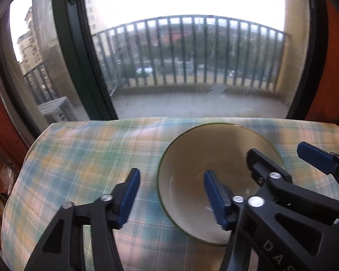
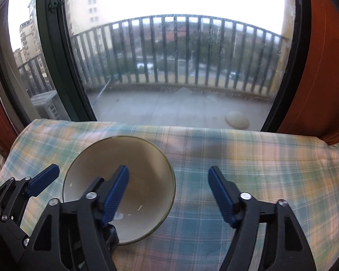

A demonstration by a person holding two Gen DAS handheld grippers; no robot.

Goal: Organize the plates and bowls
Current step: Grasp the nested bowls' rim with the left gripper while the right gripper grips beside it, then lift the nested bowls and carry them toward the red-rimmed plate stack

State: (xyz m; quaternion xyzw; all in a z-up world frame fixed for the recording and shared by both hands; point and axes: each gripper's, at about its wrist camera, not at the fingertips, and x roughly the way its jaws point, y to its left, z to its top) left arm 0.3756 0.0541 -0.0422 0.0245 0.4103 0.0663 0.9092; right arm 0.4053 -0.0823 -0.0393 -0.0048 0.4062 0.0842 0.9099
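Observation:
One cream bowl with a thin green rim (image 1: 203,153) (image 2: 124,155) stands upright on a plaid tablecloth (image 1: 79,158). My left gripper (image 1: 171,197) is open and straddles the bowl's left rim, with one blue pad (image 1: 128,194) outside over the cloth and the other inside the bowl. My right gripper (image 2: 168,196) is open and straddles the bowl's right rim, with its left pad (image 2: 115,194) inside and its right pad outside. No pad presses on the rim. Each view shows the other gripper at its edge: the right gripper (image 1: 280,155), and a left pad (image 2: 45,178). The bowl looks empty.
The plaid cloth (image 2: 248,169) covers the whole table. Its far edge runs along a large glass balcony door with a dark frame (image 1: 79,56). Orange curtains hang at both sides (image 2: 323,79). A railing and buildings lie beyond the glass.

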